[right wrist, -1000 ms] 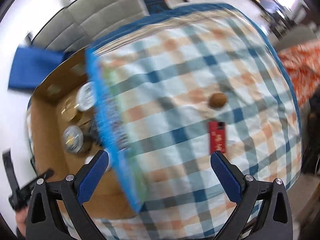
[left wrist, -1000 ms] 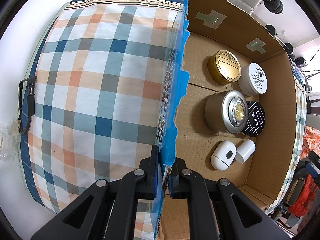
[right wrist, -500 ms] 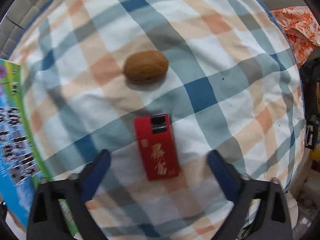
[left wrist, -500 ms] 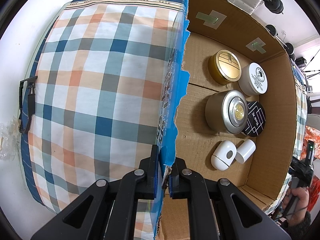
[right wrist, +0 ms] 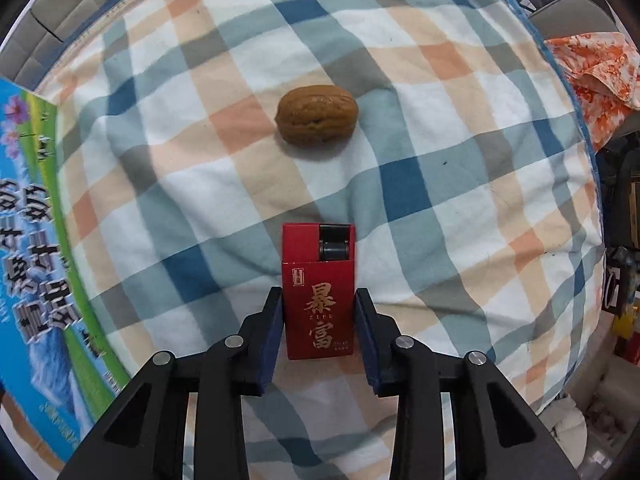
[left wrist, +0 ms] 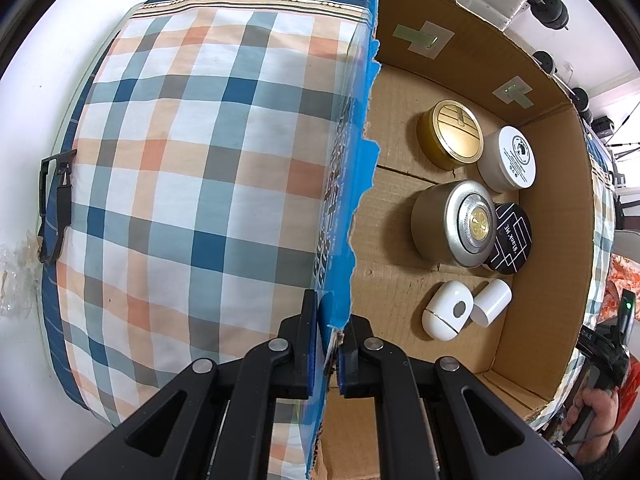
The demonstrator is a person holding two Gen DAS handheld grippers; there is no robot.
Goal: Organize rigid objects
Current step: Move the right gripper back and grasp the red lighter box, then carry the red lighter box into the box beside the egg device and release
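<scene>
Checked cloth (right wrist: 440, 184) spread wide under everything. Cardboard box (left wrist: 460, 68) at 3 o'clock in the left view, wall (left wrist: 362, 184) clamped tight by the left gripper (left wrist: 328, 340) — jars and white cases inside. Brown walnut (right wrist: 317, 114) at 12 o'clock in the right view. Red lighter box (right wrist: 318, 296) just below centre, flat on the cloth — right gripper (right wrist: 318, 332) closing, pads (right wrist: 273, 320) flanking both sides, contact uncertain.
</scene>
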